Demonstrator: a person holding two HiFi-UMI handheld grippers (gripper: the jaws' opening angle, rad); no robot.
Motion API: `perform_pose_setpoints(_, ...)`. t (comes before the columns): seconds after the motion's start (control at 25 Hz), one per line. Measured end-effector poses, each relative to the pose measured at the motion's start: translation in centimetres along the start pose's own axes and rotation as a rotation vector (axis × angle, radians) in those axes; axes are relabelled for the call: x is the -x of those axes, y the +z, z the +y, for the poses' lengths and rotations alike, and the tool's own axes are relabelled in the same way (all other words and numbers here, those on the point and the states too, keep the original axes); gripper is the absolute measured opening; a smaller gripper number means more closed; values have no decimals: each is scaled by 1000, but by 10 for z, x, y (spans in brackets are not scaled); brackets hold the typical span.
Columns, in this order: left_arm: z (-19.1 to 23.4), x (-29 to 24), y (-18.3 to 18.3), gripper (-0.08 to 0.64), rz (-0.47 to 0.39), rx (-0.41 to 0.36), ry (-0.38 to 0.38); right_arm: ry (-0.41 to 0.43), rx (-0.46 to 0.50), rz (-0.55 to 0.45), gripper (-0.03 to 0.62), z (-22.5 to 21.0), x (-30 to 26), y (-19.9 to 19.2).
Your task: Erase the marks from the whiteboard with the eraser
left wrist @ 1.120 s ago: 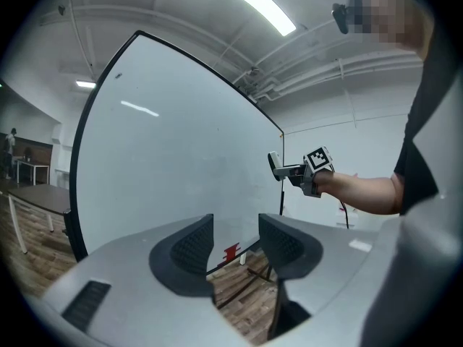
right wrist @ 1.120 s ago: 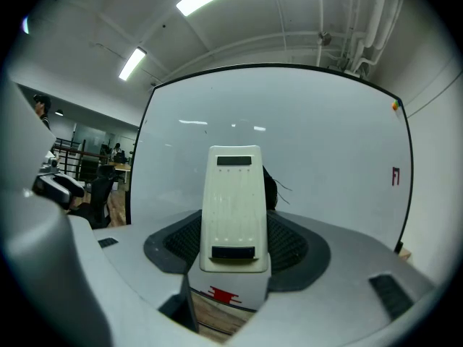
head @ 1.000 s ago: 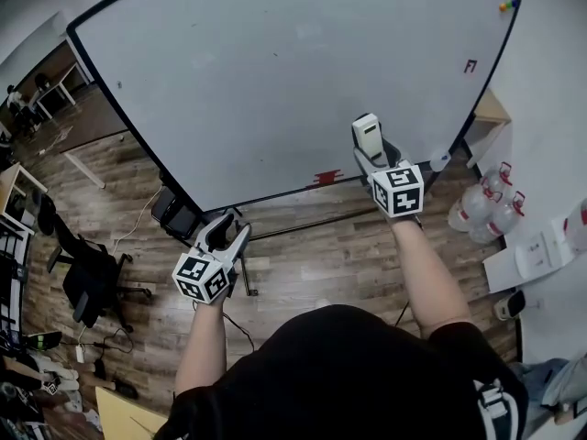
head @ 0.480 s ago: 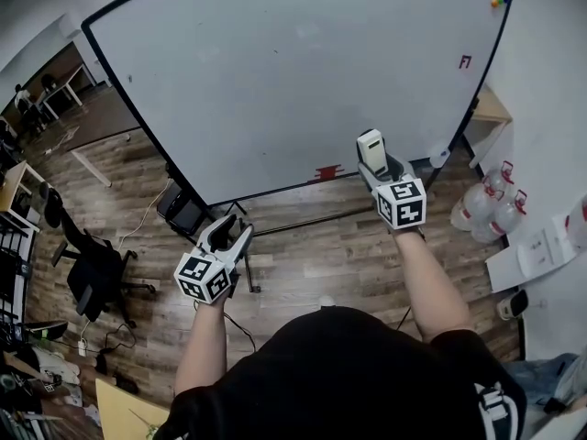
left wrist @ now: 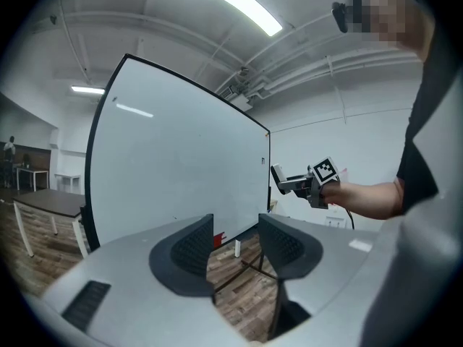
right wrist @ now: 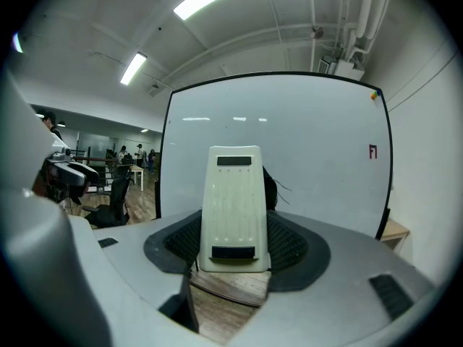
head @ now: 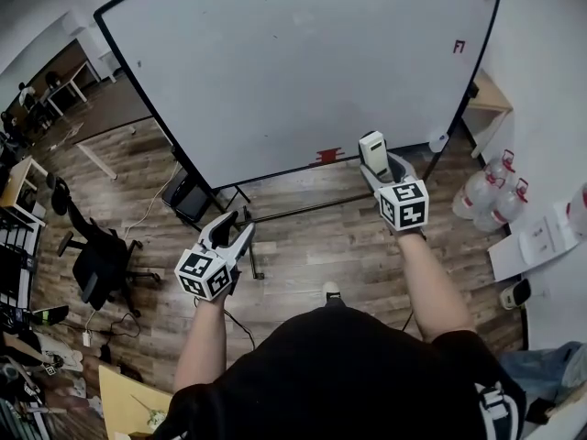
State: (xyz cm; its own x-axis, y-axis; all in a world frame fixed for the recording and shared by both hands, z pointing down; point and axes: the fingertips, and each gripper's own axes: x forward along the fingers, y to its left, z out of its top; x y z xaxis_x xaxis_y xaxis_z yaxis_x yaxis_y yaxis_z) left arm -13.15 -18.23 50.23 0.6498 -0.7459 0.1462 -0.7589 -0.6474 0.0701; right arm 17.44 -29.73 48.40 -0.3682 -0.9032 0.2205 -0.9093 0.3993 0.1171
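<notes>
The big whiteboard (head: 293, 62) stands ahead on a black frame. A small red mark (head: 459, 47) sits near its upper right edge, seen too as the red mark (right wrist: 372, 151) in the right gripper view. My right gripper (head: 376, 159) is shut on a cream eraser (head: 371, 148), held upright some way short of the board's lower right part; the eraser (right wrist: 233, 207) fills the jaws. My left gripper (head: 227, 232) hangs open and empty at lower left, away from the board (left wrist: 181, 172).
A red object (head: 326, 156) sits at the board's bottom edge. Water bottles (head: 491, 191) and a wooden shelf (head: 486, 99) stand to the right. An office chair (head: 96, 259) and desks lie left. Wooden floor (head: 312, 236) lies below the board.
The view has shifted, so the board and its red mark sit higher and farther off. Both grippers keep nearly the same pose; the right one still holds the eraser.
</notes>
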Motion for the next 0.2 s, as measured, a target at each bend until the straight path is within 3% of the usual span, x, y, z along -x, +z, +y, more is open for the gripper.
perform_pose_setpoints(0.2, -23, 26, -11, 204, 5, 3, -7, 3, -4, 2, 249, 18, 34, -12)
